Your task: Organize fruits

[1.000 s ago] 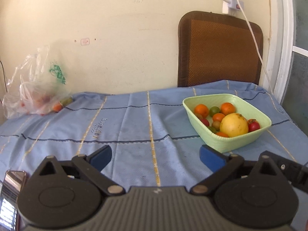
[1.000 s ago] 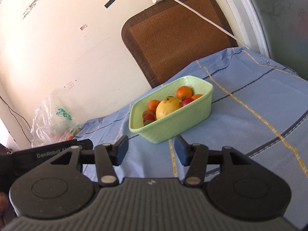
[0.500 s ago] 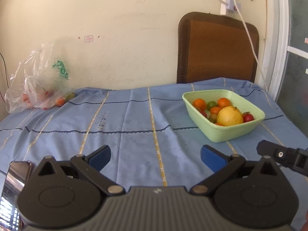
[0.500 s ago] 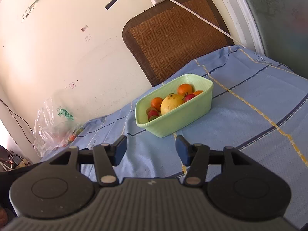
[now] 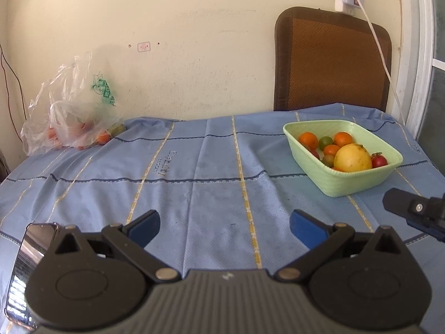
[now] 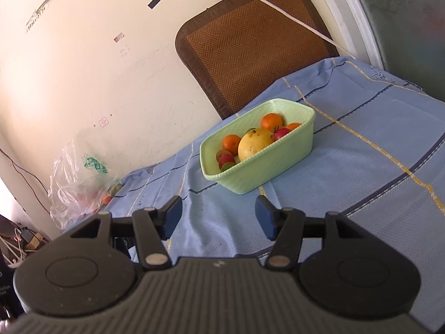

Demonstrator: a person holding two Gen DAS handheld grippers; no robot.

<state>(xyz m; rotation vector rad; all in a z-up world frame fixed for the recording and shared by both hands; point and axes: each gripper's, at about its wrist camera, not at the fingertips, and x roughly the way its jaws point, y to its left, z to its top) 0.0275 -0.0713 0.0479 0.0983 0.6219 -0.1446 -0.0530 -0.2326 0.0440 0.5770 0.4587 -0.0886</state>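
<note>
Right tool (image 6: 218,217): jaws were found opening, with nothing between them; only the blue cloth (image 6: 347,183) was seen in the gap.
Left tool (image 5: 224,226): jaws were held wide and empty, hovering over bare cloth.
Task's thing: the fruits were found heaped in a pale green tub (image 6: 267,167), resting on the surface; a large yellow fruit (image 6: 256,144) lay in the middle, with small orange, red and green fruits around it.
Deciding relation: the tub lay ahead of the right tool and slightly to its right in that tool's view, near but not touching; from the left tool it lay well off to the right. The right hand was judged the nearer.
Long axis: the tub's long side ran obliquely across the right tool's line of approach.
Second store: a clear plastic bag (image 5: 72,117) holding more fruit was noted at the far left, against the wall.
Edges: the surface's right edge fell away beyond the tub.
Open room: a broad stretch of cloth left of the tub was judged free for setting fruit down.
Obstruction: a phone (image 5: 27,272) lay at the near left edge.
</note>
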